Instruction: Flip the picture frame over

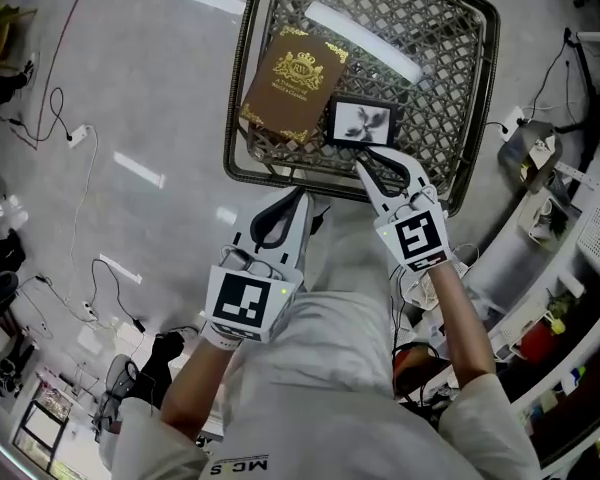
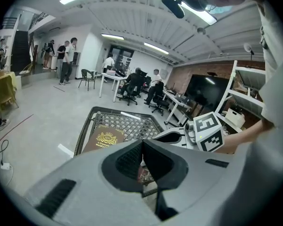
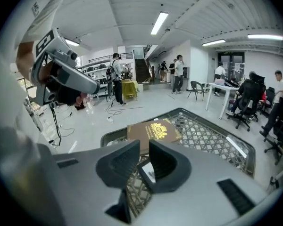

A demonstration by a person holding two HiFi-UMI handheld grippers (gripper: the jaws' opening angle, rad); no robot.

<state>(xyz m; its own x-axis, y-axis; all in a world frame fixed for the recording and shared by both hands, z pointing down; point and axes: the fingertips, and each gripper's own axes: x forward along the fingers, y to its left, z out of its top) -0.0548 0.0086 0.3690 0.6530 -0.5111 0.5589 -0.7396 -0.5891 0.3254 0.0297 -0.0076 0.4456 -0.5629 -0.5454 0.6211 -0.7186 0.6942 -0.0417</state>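
While the frame (image 1: 360, 121) lies face up in the basket (image 1: 460, 88) beside the box (image 1: 292, 83), likely light, stiff, fragile and best pinched at its near edge, the right gripper (image 1: 376, 158) hovers there with jaws slightly apart, and the left gripper (image 1: 300, 198) is closed on nothing.

One picture frame (image 1: 361, 122), one brown box (image 1: 294, 84), one wire basket (image 1: 460, 118), two claws (image 1: 298, 200) (image 1: 368, 165)

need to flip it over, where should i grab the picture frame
Probably by the near edge of the picture frame, coming from the person's side with the right gripper: it lies flat, face up, and the brown box crowds its left.
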